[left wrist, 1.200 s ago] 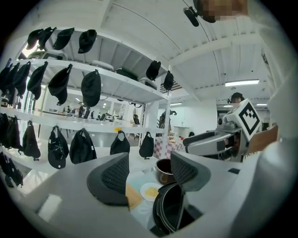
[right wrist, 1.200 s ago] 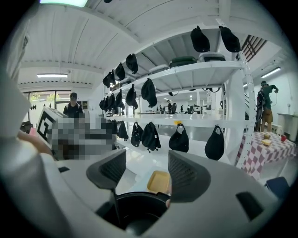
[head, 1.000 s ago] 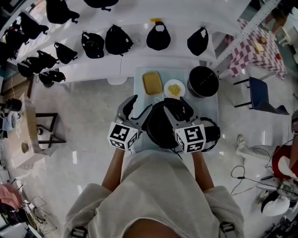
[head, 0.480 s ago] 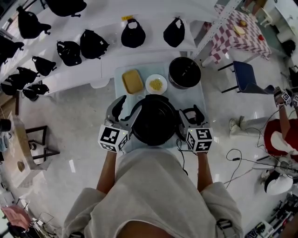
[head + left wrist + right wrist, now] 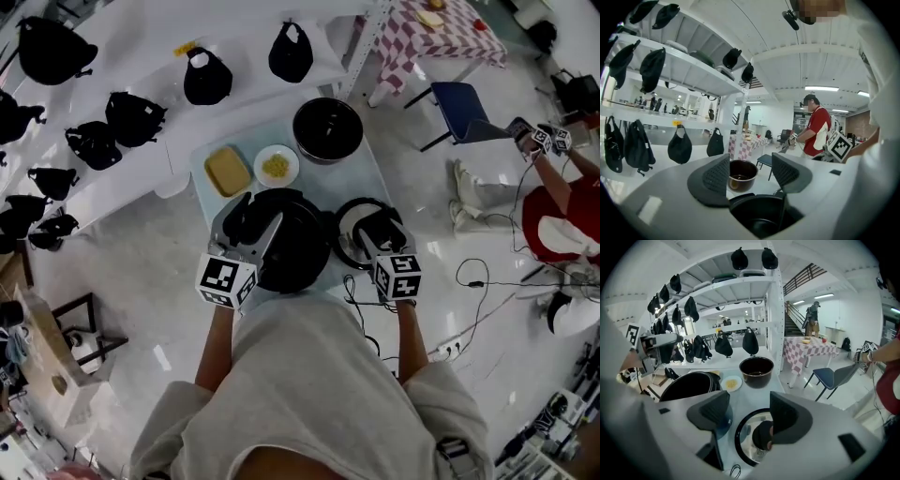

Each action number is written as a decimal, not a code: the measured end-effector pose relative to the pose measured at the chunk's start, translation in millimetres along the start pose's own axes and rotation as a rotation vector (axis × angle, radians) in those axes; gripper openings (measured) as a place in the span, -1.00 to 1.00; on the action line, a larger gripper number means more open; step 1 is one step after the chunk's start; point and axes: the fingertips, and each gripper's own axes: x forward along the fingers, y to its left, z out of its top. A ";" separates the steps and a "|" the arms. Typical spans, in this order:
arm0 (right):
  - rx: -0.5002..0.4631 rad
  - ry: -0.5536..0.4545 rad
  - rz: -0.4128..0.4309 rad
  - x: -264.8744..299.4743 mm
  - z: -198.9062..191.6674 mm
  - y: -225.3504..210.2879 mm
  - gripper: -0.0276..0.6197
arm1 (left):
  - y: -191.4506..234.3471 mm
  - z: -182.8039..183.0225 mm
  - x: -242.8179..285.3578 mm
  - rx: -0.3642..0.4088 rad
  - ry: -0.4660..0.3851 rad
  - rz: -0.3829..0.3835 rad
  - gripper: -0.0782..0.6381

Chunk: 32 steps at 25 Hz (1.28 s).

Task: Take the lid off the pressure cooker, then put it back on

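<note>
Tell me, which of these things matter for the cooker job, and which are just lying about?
Job in hand: pressure cooker; lid, off and lying beside it.
Just lying about: dark pot; plate of yellow food; yellow block; black bags; blue chair.

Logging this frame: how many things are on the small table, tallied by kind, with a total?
pressure cooker, open: 1
lid, off, beside the cooker: 1
dark pot: 1
white plate with yellow food: 1
yellow block: 1
Total: 5
</note>
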 end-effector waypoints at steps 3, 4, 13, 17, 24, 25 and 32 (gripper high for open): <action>0.016 0.043 -0.005 3.6 -17.4 -12.5 -0.03 | -18.6 -0.3 19.3 0.005 0.011 -0.052 -0.05; 0.020 0.061 -0.005 6.4 -24.3 -16.4 -0.03 | -25.0 -1.3 25.0 0.007 0.017 -0.069 -0.05; -0.007 0.303 0.041 65.0 -101.7 -40.8 0.00 | -56.4 -8.0 45.8 0.018 0.047 -0.132 -0.05; -0.032 0.425 0.049 94.7 -129.3 -51.1 0.02 | -54.6 -7.9 44.9 0.018 0.048 -0.123 -0.05; -0.044 0.606 0.070 119.5 -168.0 -58.4 0.03 | -50.7 -8.8 40.3 0.029 0.055 -0.103 -0.05; -0.055 0.624 0.061 119.2 -169.9 -60.6 0.03 | -49.7 -8.9 39.7 0.029 0.056 -0.101 -0.05; -0.095 0.664 0.011 118.8 -169.4 -70.6 0.03 | -46.7 -9.9 39.2 0.026 0.058 -0.096 -0.05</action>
